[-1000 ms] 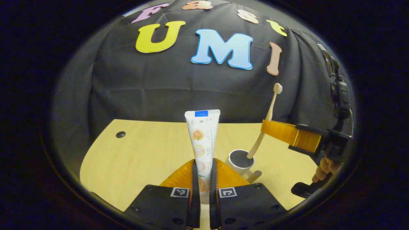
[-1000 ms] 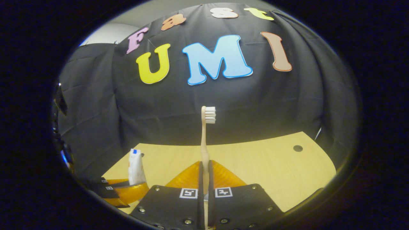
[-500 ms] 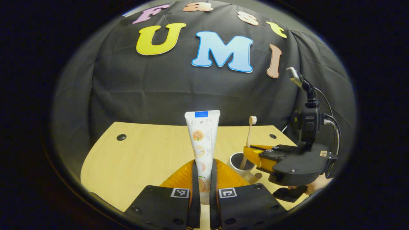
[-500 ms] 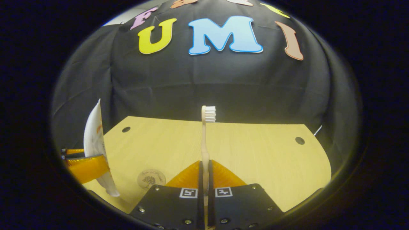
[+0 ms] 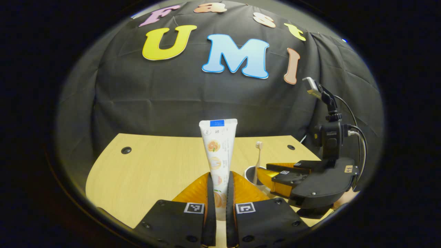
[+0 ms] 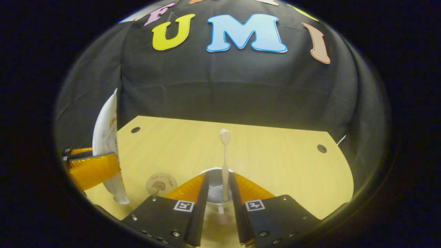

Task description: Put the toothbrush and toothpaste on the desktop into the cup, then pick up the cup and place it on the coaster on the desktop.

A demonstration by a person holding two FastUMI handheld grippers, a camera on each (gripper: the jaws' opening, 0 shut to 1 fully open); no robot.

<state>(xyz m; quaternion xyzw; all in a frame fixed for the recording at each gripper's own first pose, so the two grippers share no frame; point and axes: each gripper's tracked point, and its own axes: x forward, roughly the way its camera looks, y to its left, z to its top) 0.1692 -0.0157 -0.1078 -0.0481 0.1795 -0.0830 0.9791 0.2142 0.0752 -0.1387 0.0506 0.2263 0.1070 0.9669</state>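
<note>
Two grippers are being held over a pale wooden worktop point(image 5: 144, 172) in front of the black cloth wall. In the left gripper view, the left gripper point(image 5: 220, 206) is being kept at 6 o'clock, its fingers point(image 5: 209, 193) pressed narrow on both sides of the toothpaste point(image 5: 218, 151), which is being held upright with its flat crimped end at 12 o'clock and its lower part hidden between the fingers. Toward 4 o'clock in that view, the white cup point(image 5: 255, 173) is standing on the worktop with the toothbrush point(image 5: 257, 160) leaning inside it, head up, and the right gripper point(image 5: 272, 175) is being held just beside the cup. In the right gripper view, the right gripper point(image 6: 219, 196) is being held with its fingers point(image 6: 198, 193) spread wide on either side of the cup point(image 6: 214, 187), apart from the toothbrush point(image 6: 225, 162), whose handle is resting in the cup unheld. At 8 o'clock in that view, the round coaster point(image 6: 161, 183) is lying flat on the worktop point(image 6: 275, 162), near the cup and untouched. Farther toward 9 o'clock, the toothpaste point(image 6: 105, 137) is being gripped in the left gripper point(image 6: 93, 168), cap end pointing down just above the worktop.
</note>
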